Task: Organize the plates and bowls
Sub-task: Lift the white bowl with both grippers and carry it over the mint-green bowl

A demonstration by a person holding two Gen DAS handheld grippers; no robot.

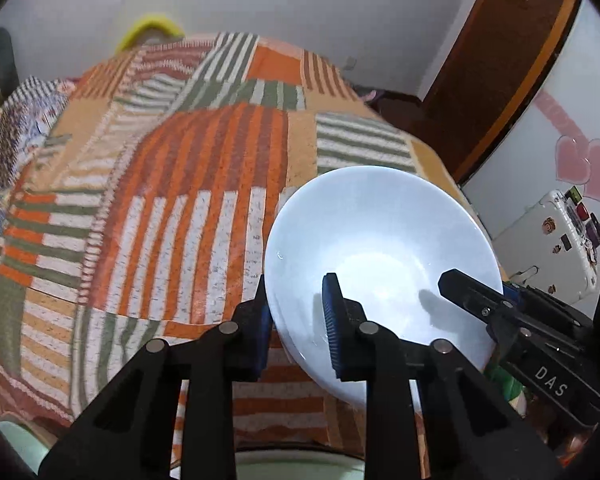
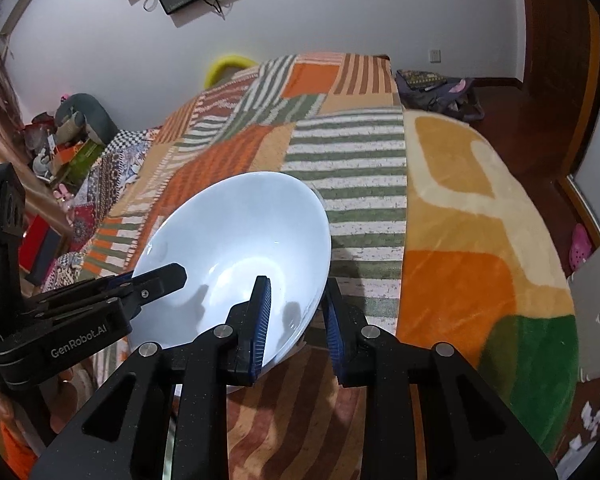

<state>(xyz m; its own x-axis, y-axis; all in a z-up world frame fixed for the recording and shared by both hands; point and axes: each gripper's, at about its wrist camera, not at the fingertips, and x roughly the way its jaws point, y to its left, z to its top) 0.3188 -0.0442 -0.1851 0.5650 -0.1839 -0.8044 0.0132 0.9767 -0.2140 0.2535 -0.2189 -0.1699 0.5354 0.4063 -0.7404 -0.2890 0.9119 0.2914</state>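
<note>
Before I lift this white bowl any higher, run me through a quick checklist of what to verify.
1. Left gripper clamped on the white bowl rim: ok.
2. Right gripper clamped on the opposite rim: ok.
3. One pad inside, one outside on each side: ok.
4. Bowl empty: ok.
5. Bowl level: not ok, it looks tilted.
6. Bowl fully clear of the striped blanket: cannot tell.

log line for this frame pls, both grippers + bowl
left gripper: shut on white bowl rim | right gripper: shut on opposite rim | bowl: tilted, above striped blanket
</note>
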